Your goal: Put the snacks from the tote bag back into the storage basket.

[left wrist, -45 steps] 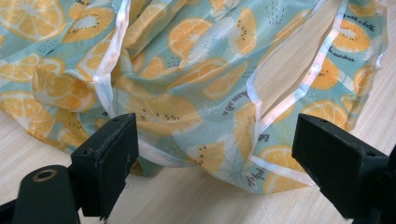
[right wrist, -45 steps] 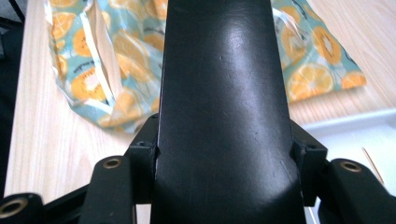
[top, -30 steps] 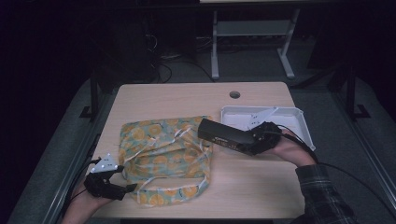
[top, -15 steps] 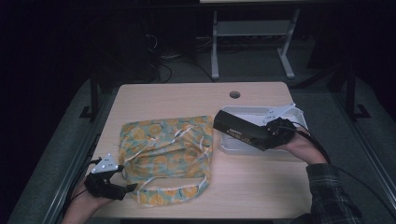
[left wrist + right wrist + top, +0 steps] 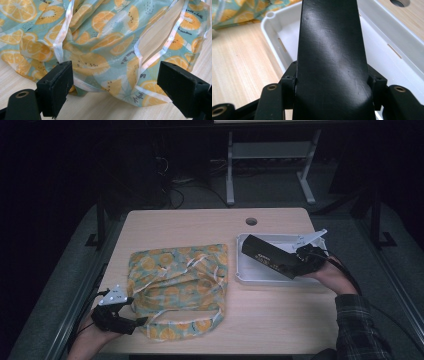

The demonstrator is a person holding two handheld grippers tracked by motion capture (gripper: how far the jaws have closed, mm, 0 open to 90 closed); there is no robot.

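Fabric bag (image 5: 177, 287) lies flat on tabletop (image 5: 200, 225), beside white tray (image 5: 241, 270). Right hand-held gripper (image 5: 295, 265), angled over the tray, clamps a black box (image 5: 267, 257). Left hand-held gripper (image 5: 136, 322) rests with jaws apart at the bag's edge.

Matt black box (image 5: 270, 257), glossy cloth bag (image 5: 177, 282), wood-grain table (image 5: 200, 225)

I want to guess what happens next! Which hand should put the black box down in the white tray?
The right. Its gripper already clamps the black box over the white tray. The left gripper sits open by the fruit-print bag.
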